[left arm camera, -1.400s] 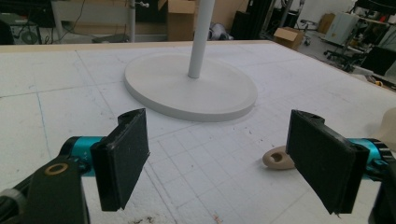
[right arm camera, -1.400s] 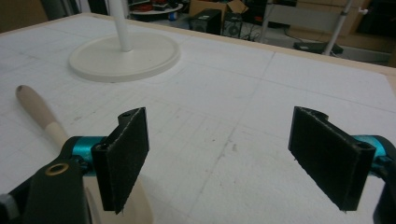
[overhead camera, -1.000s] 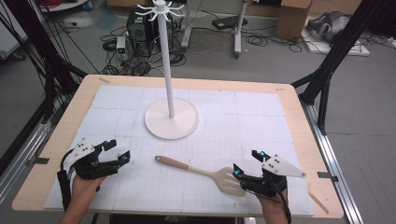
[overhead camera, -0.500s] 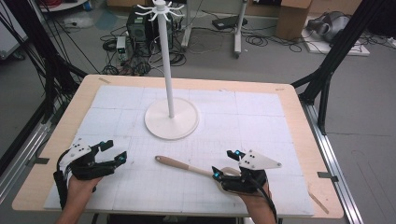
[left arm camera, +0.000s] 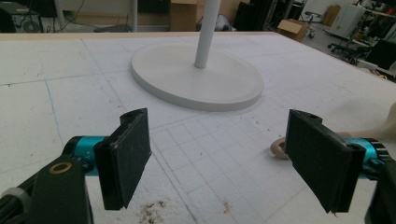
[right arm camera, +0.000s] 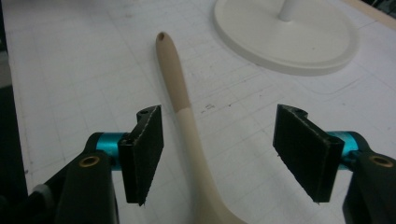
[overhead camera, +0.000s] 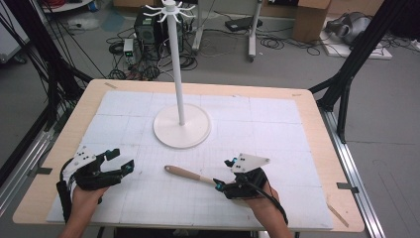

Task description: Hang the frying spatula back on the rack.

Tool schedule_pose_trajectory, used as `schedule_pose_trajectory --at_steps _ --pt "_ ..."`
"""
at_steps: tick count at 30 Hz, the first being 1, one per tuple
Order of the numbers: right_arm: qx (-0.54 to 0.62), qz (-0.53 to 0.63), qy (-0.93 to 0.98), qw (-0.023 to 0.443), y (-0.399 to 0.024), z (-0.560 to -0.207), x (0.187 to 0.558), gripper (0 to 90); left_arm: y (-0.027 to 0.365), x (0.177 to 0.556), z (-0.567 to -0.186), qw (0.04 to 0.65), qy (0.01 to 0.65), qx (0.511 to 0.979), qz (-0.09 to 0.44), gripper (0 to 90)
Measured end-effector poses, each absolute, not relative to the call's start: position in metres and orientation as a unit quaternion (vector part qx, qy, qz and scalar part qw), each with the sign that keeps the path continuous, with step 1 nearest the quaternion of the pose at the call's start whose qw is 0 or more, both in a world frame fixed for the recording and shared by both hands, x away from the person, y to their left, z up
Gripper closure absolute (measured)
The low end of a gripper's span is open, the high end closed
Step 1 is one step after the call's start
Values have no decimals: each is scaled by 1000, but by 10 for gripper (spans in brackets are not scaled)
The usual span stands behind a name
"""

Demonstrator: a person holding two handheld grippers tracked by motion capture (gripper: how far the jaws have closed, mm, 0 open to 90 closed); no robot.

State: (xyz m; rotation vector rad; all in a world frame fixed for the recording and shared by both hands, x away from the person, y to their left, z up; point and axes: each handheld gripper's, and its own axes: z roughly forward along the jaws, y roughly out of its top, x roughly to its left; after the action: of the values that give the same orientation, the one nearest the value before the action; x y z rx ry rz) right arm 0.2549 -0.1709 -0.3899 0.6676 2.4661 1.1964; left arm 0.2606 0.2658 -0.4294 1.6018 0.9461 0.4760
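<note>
A: What has changed?

B: My right gripper has moved left over the spoon; I think a grasp comes next. Its jaws are wide apart, the handle between them, untouched.

A: And farther?

B: Left gripper is open too; the stand is beyond.

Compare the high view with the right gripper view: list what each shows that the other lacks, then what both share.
High view alone: the stand's hooked top, the left gripper, both hands, the floor clutter. Right gripper view alone: the hanging hole at the wooden spatula's handle tip, and the right gripper's open fingers flanking the handle. Shared: wooden spatula, stand base, white gridded mat.
</note>
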Motion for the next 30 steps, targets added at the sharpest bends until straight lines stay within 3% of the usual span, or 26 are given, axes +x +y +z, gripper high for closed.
schedule_pose_trajectory --at_steps 11,30 --pt "206 360 901 128 -155 -401 266 429 266 261 -430 574 402 684 201 232" --pt "179 253 944 112 -141 -417 276 583 265 261 -430 572 404 686 199 234"
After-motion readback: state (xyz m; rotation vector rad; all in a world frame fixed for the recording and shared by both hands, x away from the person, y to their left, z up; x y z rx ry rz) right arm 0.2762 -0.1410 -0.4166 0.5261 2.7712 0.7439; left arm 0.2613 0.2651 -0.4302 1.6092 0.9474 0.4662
